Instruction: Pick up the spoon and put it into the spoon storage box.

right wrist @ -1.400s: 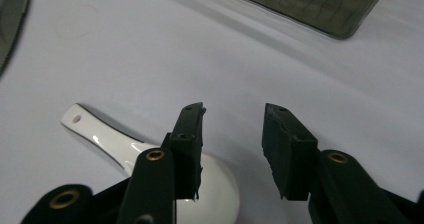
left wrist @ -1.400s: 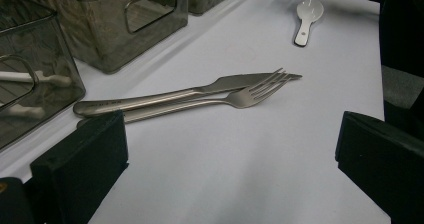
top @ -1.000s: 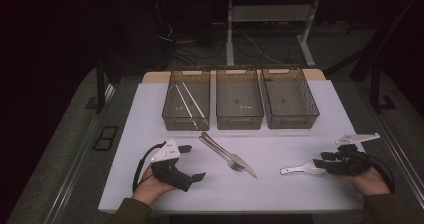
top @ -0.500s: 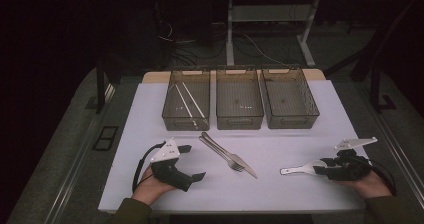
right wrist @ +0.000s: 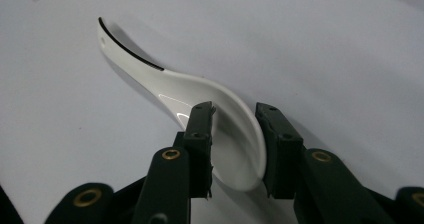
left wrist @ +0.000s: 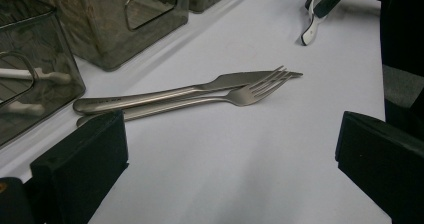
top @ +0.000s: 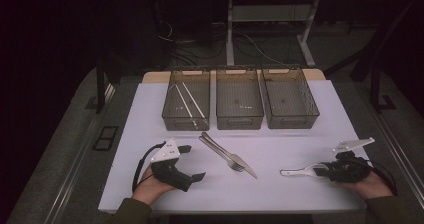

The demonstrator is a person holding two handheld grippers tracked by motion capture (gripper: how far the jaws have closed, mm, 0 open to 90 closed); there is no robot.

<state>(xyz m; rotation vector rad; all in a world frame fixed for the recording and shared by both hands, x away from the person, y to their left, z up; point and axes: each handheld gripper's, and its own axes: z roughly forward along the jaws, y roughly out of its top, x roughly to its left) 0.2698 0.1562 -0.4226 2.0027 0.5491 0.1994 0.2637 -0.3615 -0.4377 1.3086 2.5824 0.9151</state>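
Three bins (top: 239, 105) in a row at 12 o'clock on the table (top: 300, 139); two white sticks (top: 188, 99) in the leftmost. One knife (top: 220, 149) and one fork (top: 231, 159) touching at centre. One white spoon (right wrist: 200, 104) at 4 o'clock, bowl clamped in right gripper (right wrist: 234, 115). Left gripper (left wrist: 227, 154) at 8 o'clock, jaws wide apart, holding nothing.

Fork (top: 223, 154) and knife (top: 239, 162) lay crossed mid-table (top: 300, 139) — three bins (top: 240, 99) behind, white sticks (top: 187, 100) in the leftmost.
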